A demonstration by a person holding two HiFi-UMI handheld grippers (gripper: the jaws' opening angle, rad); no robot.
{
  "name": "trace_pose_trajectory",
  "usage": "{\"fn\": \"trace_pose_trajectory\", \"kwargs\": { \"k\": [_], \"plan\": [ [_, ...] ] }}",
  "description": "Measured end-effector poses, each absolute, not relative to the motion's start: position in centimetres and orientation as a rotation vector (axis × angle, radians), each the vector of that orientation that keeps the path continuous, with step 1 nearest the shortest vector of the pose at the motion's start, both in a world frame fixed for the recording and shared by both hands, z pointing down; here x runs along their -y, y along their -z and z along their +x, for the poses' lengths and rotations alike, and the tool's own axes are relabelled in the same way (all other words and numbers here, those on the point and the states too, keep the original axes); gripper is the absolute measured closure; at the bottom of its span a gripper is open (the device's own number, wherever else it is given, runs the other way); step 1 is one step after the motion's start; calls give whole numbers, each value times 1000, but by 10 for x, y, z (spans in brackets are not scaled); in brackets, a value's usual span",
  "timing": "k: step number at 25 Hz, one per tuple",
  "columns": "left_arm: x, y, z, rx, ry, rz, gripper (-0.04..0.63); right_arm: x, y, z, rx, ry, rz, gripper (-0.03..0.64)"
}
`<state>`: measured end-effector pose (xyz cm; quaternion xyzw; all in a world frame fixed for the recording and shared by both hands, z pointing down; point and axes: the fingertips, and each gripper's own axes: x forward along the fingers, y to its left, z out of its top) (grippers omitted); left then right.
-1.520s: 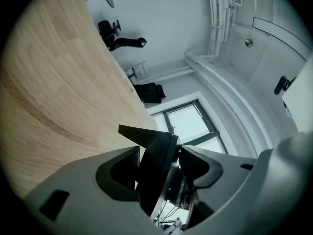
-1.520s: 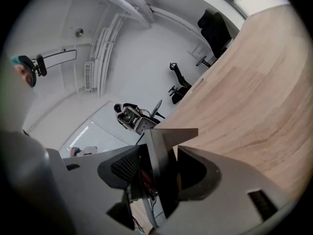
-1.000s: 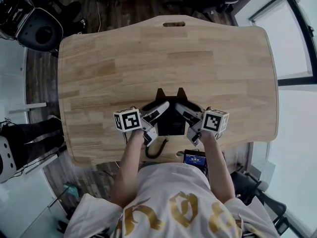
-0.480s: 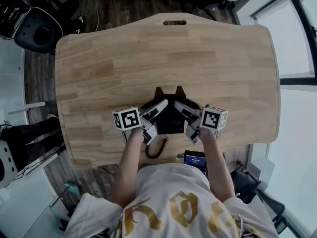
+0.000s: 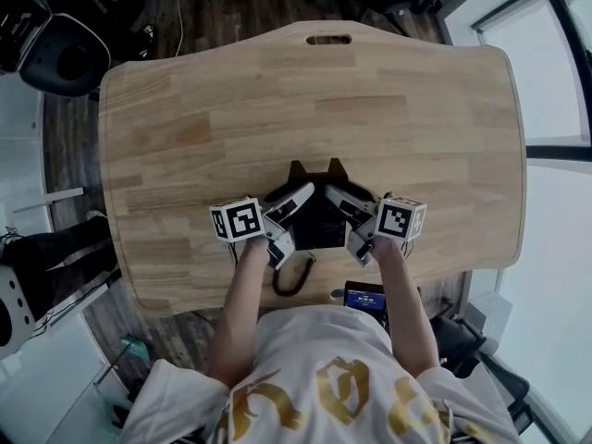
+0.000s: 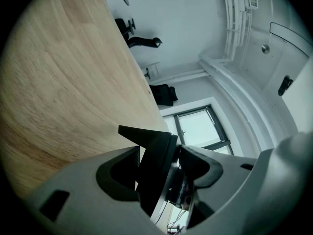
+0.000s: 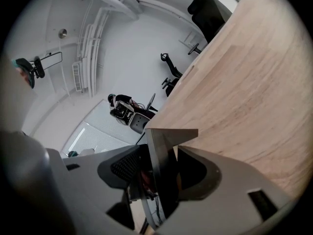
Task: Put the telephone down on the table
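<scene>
A black telephone [image 5: 319, 222] with two pointed prongs at its far end is held between the two grippers over the near part of the wooden table [image 5: 277, 91]. My left gripper [image 5: 296, 215] clamps its left side and my right gripper [image 5: 344, 220] its right side. In the left gripper view the black body [image 6: 151, 151] fills the gap of that gripper [image 6: 159, 173]. The right gripper view shows the telephone's edge [image 7: 161, 146] wedged in the right gripper [image 7: 156, 175]. A dark cord [image 5: 291, 280] curls from the telephone toward the person. Whether the telephone touches the table is unclear.
A small device with a lit screen [image 5: 363, 296] sits at the table's near edge by the person's waist. The table has a handle slot [image 5: 326, 40] at its far edge. A dark chair [image 5: 69, 54] stands off the far left corner. Windows line the right side.
Both grippers keep their hold on the telephone. The right gripper has sunk slightly; otherwise hardly anything has shifted.
</scene>
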<state>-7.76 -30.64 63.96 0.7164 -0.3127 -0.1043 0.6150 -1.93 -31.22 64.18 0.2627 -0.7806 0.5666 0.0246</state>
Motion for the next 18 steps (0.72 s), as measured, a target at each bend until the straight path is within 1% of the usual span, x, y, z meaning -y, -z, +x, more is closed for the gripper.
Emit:
{"fn": "trace_pose_trajectory", "kwargs": {
  "k": [10,18],
  "plan": [
    [319,-648,-81,720,235,1619,353,326,-649,-24,2423,-1787,806,387],
    [318,-650,-85,787,197,1606,347,327,-651,-23,2433,-1724,885,385]
  ]
}}
